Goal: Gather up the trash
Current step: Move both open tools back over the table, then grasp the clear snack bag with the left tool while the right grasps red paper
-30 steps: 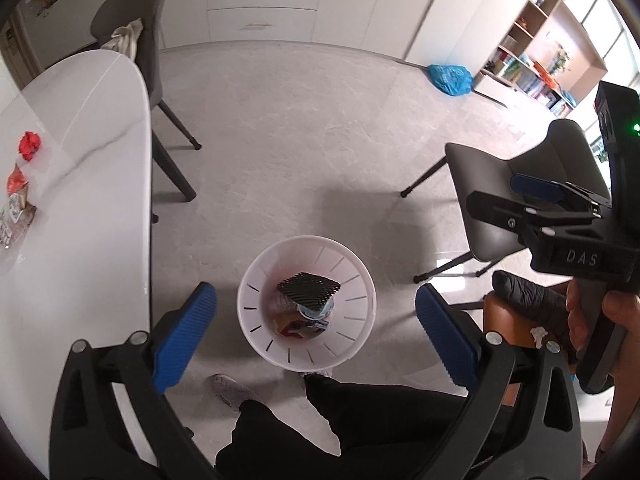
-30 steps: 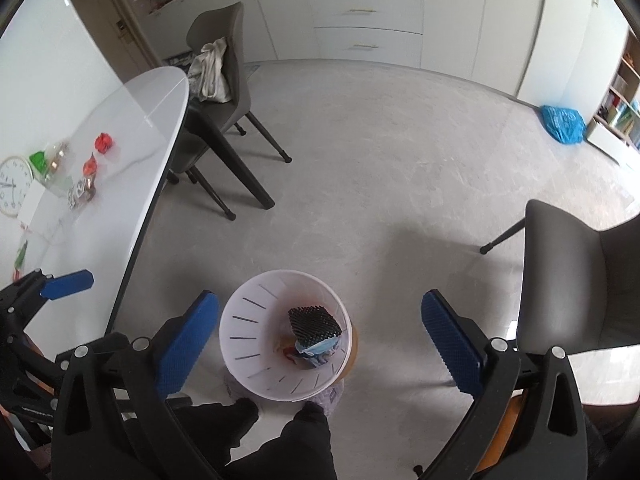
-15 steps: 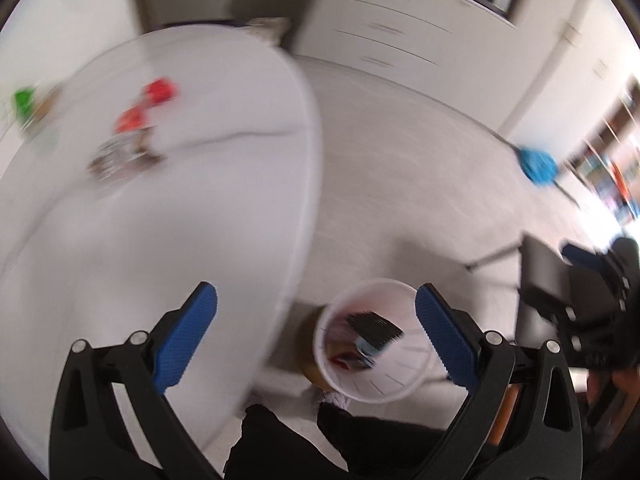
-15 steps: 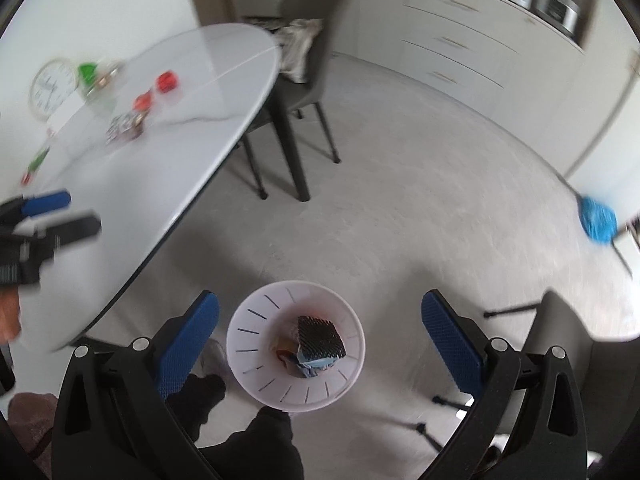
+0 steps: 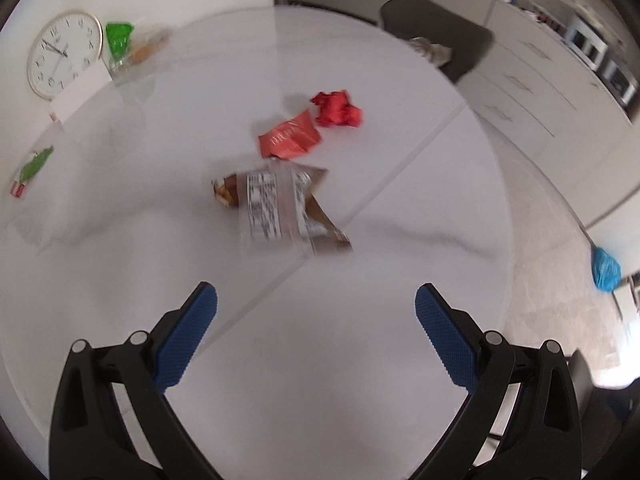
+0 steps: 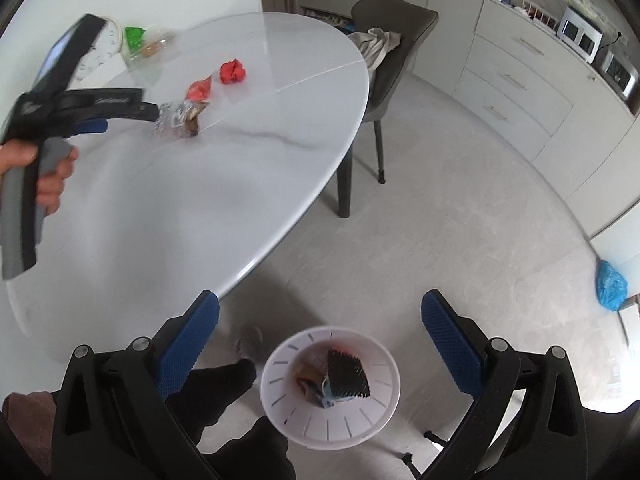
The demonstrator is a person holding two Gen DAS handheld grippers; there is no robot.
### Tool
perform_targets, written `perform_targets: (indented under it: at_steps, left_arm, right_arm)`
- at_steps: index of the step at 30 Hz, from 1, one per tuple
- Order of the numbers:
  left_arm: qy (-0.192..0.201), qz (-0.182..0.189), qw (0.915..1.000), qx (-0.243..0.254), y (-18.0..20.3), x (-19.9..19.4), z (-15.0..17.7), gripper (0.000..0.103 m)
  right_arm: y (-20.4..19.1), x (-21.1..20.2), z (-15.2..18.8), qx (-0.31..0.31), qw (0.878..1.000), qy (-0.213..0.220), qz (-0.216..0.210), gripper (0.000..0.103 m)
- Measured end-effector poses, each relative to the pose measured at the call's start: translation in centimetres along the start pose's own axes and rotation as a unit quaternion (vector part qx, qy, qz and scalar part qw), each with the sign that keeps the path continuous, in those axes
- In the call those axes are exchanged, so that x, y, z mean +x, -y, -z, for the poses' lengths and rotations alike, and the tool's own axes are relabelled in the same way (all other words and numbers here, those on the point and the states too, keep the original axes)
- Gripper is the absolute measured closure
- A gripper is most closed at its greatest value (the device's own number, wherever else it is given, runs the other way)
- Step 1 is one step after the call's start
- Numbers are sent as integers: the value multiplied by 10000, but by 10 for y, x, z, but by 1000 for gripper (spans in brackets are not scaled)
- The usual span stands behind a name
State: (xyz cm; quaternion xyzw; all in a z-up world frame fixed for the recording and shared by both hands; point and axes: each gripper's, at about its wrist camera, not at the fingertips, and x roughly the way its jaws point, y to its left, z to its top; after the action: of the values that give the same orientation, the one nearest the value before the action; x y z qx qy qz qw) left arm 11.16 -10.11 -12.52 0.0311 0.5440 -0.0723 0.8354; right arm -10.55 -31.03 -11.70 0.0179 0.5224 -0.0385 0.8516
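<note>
On the white table [image 5: 320,360] lie a brown snack wrapper with a clear label [image 5: 280,204], a flat red wrapper [image 5: 289,139] and a crumpled red paper ball [image 5: 337,109]. My left gripper [image 5: 316,320] is open and empty over the table, a short way in front of the brown wrapper. The right wrist view shows the left gripper [image 6: 94,114] beside the brown wrapper [image 6: 180,118]. My right gripper [image 6: 320,340] is open and empty above the white trash bin [image 6: 280,392] on the floor, which holds a black sponge-like piece [image 6: 346,374] and wrappers.
A wall clock [image 5: 64,54], a green packet [image 5: 118,40], a clear bag and a small green-and-red item [image 5: 32,168] lie at the table's far left. A grey chair with cloth [image 6: 390,48] stands behind the table. A blue bag [image 6: 610,286] lies on the floor.
My left gripper swung from above the bin up and left over the table toward the wrappers. My right gripper tilted up, so the bin sits lower in its view.
</note>
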Motion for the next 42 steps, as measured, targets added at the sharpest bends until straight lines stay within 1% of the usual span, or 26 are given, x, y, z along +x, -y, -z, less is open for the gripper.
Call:
perform_targets:
  at_steps: [2,5,8,10,11,12,13,14,15,17,19,20,23,26,30,33,36,37,38,39,40,41,42]
  left_arm:
    - [-206,27,9997,-152,-8,26,-19,8]
    - [-431,53,9986,-310,-14,55,-36,8]
    - [-642,45,9972,-374,-17,78,-43,12]
    - [-739,54,9966,-359,-18,87,-43,22]
    - [-789,60,9963,-333,-19,92,-43,25]
    - [-823,32,9961,-316,-19,96,-43,34]
    - [-854,18,9959,-308,-20,98,-41,39]
    - [-865,25,9957,-327,-21,100,-40,39]
    - [-836,47,9958,-364,-22,100,-39,42]
    - [-763,58,9961,-441,-26,97,-36,47]
    - [-764,133,9955,-548,-30,95,-34,55]
    - [-764,194,9949,-626,-35,91,-32,56]
    - [-744,340,9940,-719,-44,77,-23,58]
    - [-605,324,9952,-697,-53,56,-12,59]
    - [-372,237,9972,-611,-73,27,1,59]
    - [-327,204,9971,-652,-91,13,6,59]
    - [-289,189,9969,-704,-104,6,7,59]
    - [-252,182,9970,-702,-108,4,6,59]
    - [-226,174,9972,-690,-110,4,6,59]
    - [-192,158,9975,-659,-113,2,6,59]
    - [-159,136,9979,-617,-115,2,4,59]
    - [-156,148,9980,-595,-116,3,3,59]
    - [-159,174,9981,-576,-116,4,1,59]
  right_arm:
    - [-5,3,-10,129,9999,-9,-5,3]
    - [-9,9,-24,356,9993,-73,-48,3]
    - [-14,22,-35,497,9985,-214,-66,3]
    - [-17,29,-41,521,9981,-296,-112,3]
    - [-19,33,-44,521,9980,-322,-126,3]
    - [-21,37,-46,497,9981,-353,-133,3]
    - [-23,41,-49,458,9981,-389,-136,3]
    - [-25,45,-52,419,9982,-420,-128,3]
    - [-28,49,-57,372,9983,-440,-115,3]
    - [-32,55,-65,312,9984,-461,-135,3]
    - [-37,62,-76,252,9986,-436,-172,3]
    - [-40,64,-81,218,9987,-416,-176,3]
    - [-50,74,-101,91,9992,-330,-222,3]
    - [-62,85,-122,-42,9990,-245,-379,3]
    - [-90,110,-164,-316,9970,-160,-684,3]
    - [-109,134,-203,-492,9950,-78,-862,3]
    - [-124,160,-248,-656,9941,9,-867,3]
    - [-127,168,-260,-693,9942,25,-824,4]
    - [-131,180,-278,-716,9945,24,-760,7]
    - [-132,187,-288,-719,9946,-8,-743,9]
    - [-135,201,-301,-695,9948,-99,-737,11]
    - [-136,208,-307,-679,9949,-161,-735,15]
    - [-139,221,-317,-668,9945,-268,-763,16]
